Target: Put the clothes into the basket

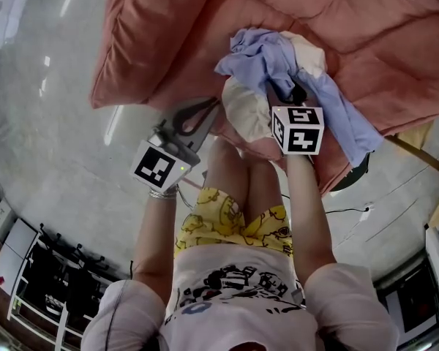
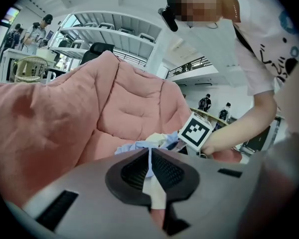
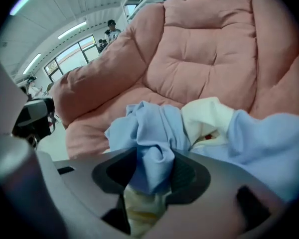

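Note:
A light blue garment [image 1: 278, 61] [image 3: 154, 133] lies crumpled on a big pink cushion [image 1: 366, 20] [image 3: 204, 49], with a cream garment [image 1: 245, 104] [image 3: 209, 116] under and beside it. My right gripper [image 1: 287, 93] [image 3: 154, 158] points down into the pile. Its jaws stand wide apart, and a bunched fold of the blue garment sits between them. My left gripper [image 1: 211, 108] [image 2: 149, 151] hovers just left of the pile, off the cloth, with its jaws closed and empty. In the left gripper view the blue garment [image 2: 134, 147] and the right gripper's marker cube [image 2: 195, 132] lie ahead. No basket is in view.
The pink cushion [image 2: 65, 113] rests on a pale glossy floor [image 1: 58, 123]. The person's bare legs [image 1: 234, 174] stand at its near edge. A black cable [image 1: 351, 210] runs on the floor at right, near wooden furniture [image 1: 424, 134]. A dark rack [image 1: 51, 284] is at lower left.

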A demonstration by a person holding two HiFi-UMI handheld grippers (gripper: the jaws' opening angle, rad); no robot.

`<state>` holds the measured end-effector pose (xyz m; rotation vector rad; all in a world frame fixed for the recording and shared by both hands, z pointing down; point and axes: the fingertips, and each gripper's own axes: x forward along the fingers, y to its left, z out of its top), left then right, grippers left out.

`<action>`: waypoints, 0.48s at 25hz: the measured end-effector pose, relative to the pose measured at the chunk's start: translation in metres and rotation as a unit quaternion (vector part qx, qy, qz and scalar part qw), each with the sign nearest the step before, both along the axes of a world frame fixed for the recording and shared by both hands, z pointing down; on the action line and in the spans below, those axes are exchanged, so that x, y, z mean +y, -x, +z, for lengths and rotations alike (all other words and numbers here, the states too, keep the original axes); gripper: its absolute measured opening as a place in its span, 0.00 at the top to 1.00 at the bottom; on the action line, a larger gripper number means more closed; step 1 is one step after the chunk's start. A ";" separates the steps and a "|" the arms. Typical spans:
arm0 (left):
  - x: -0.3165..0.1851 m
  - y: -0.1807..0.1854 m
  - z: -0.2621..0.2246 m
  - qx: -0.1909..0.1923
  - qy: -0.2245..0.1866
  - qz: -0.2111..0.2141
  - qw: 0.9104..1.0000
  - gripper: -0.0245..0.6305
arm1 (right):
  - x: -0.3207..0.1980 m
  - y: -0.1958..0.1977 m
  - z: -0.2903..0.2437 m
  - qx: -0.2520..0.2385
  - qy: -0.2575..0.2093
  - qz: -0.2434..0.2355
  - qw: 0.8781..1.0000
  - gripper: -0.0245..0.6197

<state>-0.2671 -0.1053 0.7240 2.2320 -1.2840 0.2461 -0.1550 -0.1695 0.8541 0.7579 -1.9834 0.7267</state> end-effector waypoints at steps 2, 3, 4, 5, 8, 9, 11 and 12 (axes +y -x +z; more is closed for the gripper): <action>-0.001 -0.002 0.002 0.003 0.004 -0.002 1.000 0.93 | 0.010 -0.003 0.014 0.019 0.019 -0.017 1.000 0.68; -0.002 -0.004 0.002 0.003 0.005 -0.002 1.000 0.93 | 0.017 -0.004 0.018 0.024 0.033 -0.027 0.999 0.68; -0.004 -0.007 0.000 0.002 0.006 -0.003 1.000 0.93 | 0.024 -0.005 0.018 0.025 0.049 -0.039 0.998 0.68; -0.006 -0.009 -0.005 0.003 0.005 -0.003 1.000 0.93 | 0.031 -0.004 0.016 0.027 0.065 -0.052 0.996 0.67; -0.008 -0.011 -0.012 0.006 0.007 -0.006 1.000 0.93 | 0.047 -0.001 0.020 0.055 0.087 -0.087 0.991 0.66; -0.008 -0.012 -0.009 0.006 0.009 -0.005 1.000 0.93 | 0.051 -0.001 0.027 0.066 0.088 -0.094 0.989 0.66; -0.006 -0.014 0.002 0.009 0.011 -0.005 1.000 0.93 | 0.058 0.000 0.041 0.071 0.092 -0.105 0.988 0.77; -0.006 -0.015 0.006 0.010 0.012 -0.006 1.000 0.93 | 0.060 0.001 0.043 0.064 0.093 -0.109 0.988 0.87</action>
